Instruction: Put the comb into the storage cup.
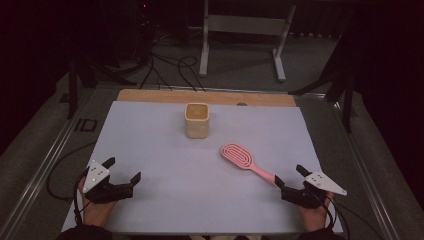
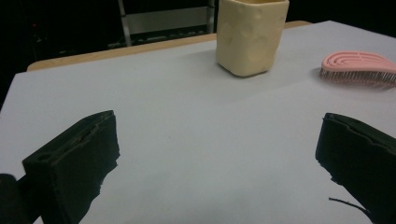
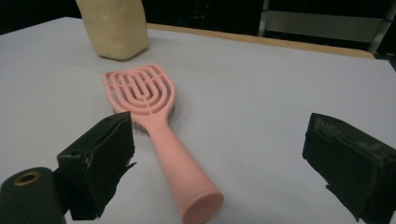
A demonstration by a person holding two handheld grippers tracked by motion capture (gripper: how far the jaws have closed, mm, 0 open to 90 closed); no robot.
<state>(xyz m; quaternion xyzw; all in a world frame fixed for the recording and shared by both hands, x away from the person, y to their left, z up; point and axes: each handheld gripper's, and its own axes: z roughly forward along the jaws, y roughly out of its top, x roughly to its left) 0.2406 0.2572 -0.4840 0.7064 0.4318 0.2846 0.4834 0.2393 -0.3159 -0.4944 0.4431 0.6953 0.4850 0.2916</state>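
Note:
A pink hairbrush lies flat on the pale sheet, its vented head toward the middle and its handle pointing at the near right. A cream square cup stands upright farther back at the centre. My right gripper is open just behind the handle's end; in the right gripper view the hairbrush lies between the jaws, closer to the left one, untouched. My left gripper is open at the near left over bare sheet. Its view shows the cup ahead and the brush head at the right.
The pale sheet covers a wooden table whose back strip shows behind it. Metal rails run along both sides. Cables and a white stand's legs lie on the dark floor beyond.

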